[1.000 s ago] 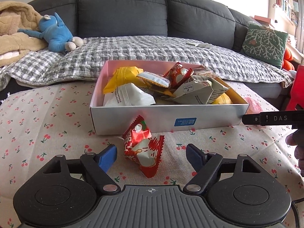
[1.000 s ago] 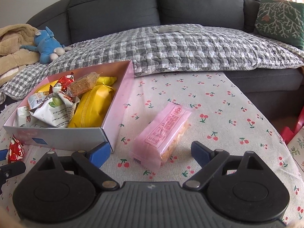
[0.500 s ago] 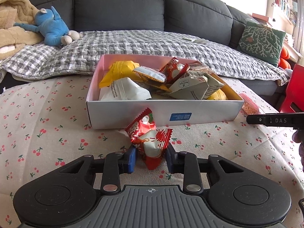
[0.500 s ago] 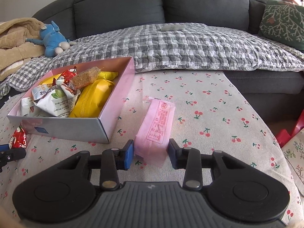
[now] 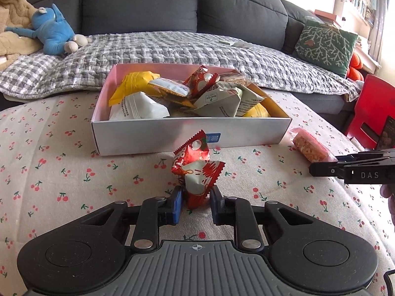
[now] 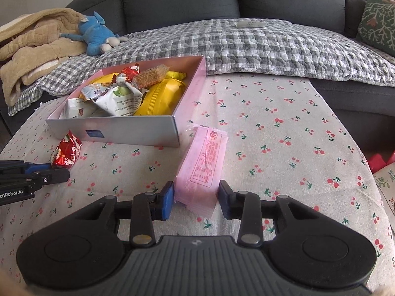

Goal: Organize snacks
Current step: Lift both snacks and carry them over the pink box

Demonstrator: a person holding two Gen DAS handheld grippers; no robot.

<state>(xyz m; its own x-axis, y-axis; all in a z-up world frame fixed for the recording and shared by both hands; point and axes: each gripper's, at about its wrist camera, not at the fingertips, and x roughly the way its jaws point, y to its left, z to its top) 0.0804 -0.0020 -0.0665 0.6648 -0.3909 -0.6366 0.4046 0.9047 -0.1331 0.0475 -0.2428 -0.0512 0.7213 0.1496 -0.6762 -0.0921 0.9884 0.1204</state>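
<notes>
A pink-lined cardboard box (image 5: pixel 172 135) (image 6: pixel 118 133) holds several snack packets on the cherry-print table. My left gripper (image 5: pixel 196 202) is shut on a red and white snack packet (image 5: pixel 196 170), lifted in front of the box; the same packet shows in the right wrist view (image 6: pixel 66 151). My right gripper (image 6: pixel 196 198) is shut on the near end of a pink wafer packet (image 6: pixel 205 162), which sits just right of the box; the packet also shows in the left wrist view (image 5: pixel 309 146).
A dark sofa (image 5: pixel 172 7) with a grey checked blanket (image 6: pixel 259 44) runs behind the table. A blue plush toy (image 5: pixel 53 34) and a beige throw (image 6: pixel 32 46) lie at its left. A green cushion (image 5: pixel 323 44) and a red chair (image 5: pixel 372 113) are on the right.
Both grippers went from open to closed around their packets. The left one has since raised the red packet and the right one has lifted the pink packet's near end.
</notes>
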